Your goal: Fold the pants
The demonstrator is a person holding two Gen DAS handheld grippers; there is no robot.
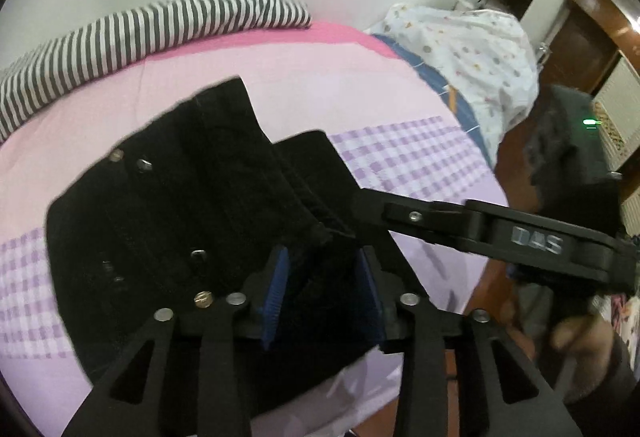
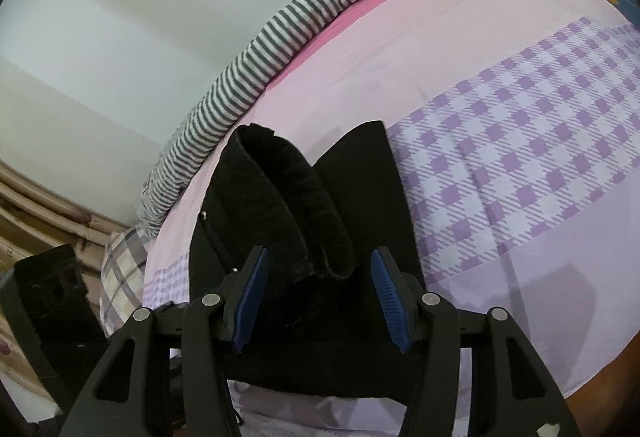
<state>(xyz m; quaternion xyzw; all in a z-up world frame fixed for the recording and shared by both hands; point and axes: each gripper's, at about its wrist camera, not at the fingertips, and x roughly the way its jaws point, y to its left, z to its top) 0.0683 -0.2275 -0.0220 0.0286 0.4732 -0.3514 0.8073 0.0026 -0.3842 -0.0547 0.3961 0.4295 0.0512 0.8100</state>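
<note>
So the black denim pants (image 2: 280, 205) lie folded on the pink-and-lilac checked bedsheet (image 2: 520, 157), long axis toward 12 o'clock — right gripper (image 2: 320, 297) straddles the rolled edge, left gripper (image 1: 324, 297) alongside, both half-open, pads not gripping.

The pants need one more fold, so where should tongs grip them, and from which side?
Grip the pants at the raised rolled cuff edge nearest the right tongs, coming from the bed's near side; it stands proud of the flat layer.
</note>
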